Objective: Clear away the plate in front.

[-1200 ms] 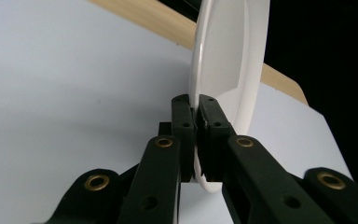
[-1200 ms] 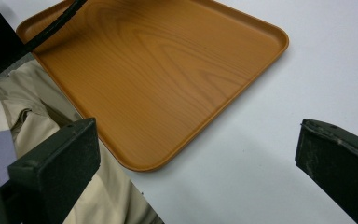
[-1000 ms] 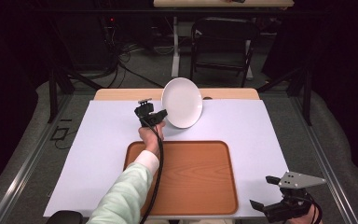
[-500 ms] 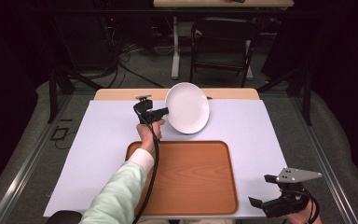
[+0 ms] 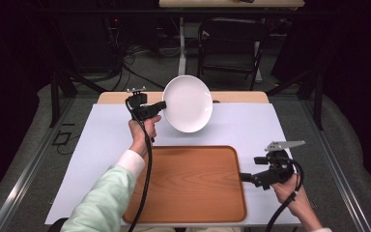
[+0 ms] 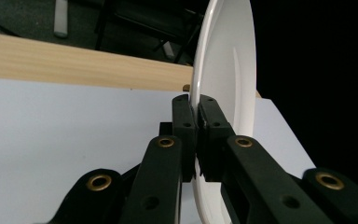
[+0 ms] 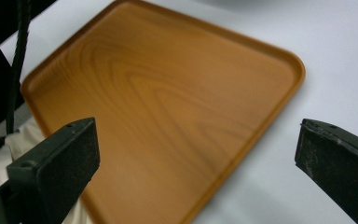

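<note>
From the high view, my left claw [image 5: 160, 106] pinches the left rim of the white plate [image 5: 188, 103], which stands tilted on edge above the white surface [image 5: 101, 140], while my right claw [image 5: 249, 178] hangs just past the right edge of the wooden tray [image 5: 188, 183]. Along my left claw [image 6: 196, 112], both jaws are clamped tight on the plate [image 6: 226, 70] rim, the dish rising ahead of them. Along my right claw [image 7: 196, 154], the jaws stand wide apart with the tray [image 7: 168, 107] between and beyond them.

The person's pale green sleeve [image 5: 101, 198] has a white cuff [image 5: 130, 162]; both black grippers show brass-ringed screw holes and trail black cables.
</note>
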Demonstrator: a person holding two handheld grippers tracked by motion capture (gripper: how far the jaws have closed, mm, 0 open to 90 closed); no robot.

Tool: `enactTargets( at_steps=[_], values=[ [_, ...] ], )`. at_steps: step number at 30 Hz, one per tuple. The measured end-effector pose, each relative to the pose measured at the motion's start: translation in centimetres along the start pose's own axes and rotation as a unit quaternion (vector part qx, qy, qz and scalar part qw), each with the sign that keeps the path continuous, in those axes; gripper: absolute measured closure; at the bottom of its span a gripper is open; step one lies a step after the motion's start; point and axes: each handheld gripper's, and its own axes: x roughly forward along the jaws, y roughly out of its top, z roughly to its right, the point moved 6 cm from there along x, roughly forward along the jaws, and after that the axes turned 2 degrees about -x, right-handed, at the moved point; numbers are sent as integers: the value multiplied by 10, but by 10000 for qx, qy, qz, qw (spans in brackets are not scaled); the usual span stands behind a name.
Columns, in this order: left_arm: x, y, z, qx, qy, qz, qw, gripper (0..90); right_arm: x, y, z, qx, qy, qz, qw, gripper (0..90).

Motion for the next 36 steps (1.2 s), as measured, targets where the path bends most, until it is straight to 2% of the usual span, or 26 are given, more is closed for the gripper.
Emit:
enactTargets(
  at_steps=[1,5,7,8,9,12,13,14,16,19,20,21,22,23,25,26,27,28,30,32,35,36],
  values=[
    [-3,2,1,14,-5,36,10000,876,0,0,0,0,0,0,10000,0],
    [-14,5,7,172,-120,49,9998,876,24,25,12,126,120,44,9998,0],
    [-19,6,12,214,-187,46,9996,876,37,37,17,182,177,67,9997,0],
    [-23,6,15,283,-246,41,9993,876,51,48,22,217,196,86,9995,3],
    [-23,6,15,283,-246,41,9993,876,51,48,22,217,196,86,9995,3],
    [-28,4,21,351,-370,0,9987,876,73,66,34,389,260,198,9987,15],
    [-29,2,23,358,-405,-9,9985,876,73,66,34,389,260,198,9987,15],
    [-30,1,24,379,-447,-41,9983,875,78,69,37,469,314,270,9980,20],
    [-30,-5,27,369,-609,-135,9974,875,91,78,44,672,575,503,9948,35],
    [-30,-10,30,417,-675,-180,9967,875,100,84,47,748,643,592,9934,53],
    [-30,-12,31,464,-694,-220,9963,875,107,87,51,879,633,589,9924,100],
    [-30,-15,32,427,-731,-236,9961,875,110,88,54,941,627,626,9916,137],
    [-30,-18,33,432,-773,-283,9957,875,110,88,54,941,627,626,9916,137],
    [-30,-20,33,440,-799,-292,9954,875,112,89,57,1036,642,671,9903,150],
    [-30,-24,34,501,-838,-336,9947,875,113,90,61,1241,715,800,9865,248],
    [-31,-26,34,481,-853,-319,9947,874,114,90,62,1273,698,828,9859,284],
    [-31,-28,33,518,-887,-342,9941,874,112,90,61,1301,766,928,9842,358],
    [-30,-30,32,542,-896,-343,9939,873,110,91,60,1290,789,971,9837,384],
    [-30,-36,27,459,-957,-353,9937,873,109,91,58,1223,696,913,9858,402],
    [-32,-38,23,442,-1004,-349,9934,873,106,90,58,1245,637,904,9860,465],
    [-33,-40,20,455,-1045,-344,9929,872,103,91,55,1203,609,930,9865,494],
    [-35,-41,17,377,-1080,-320,9929,870,101,91,53,1120,506,925,9881,542]
  ],
)
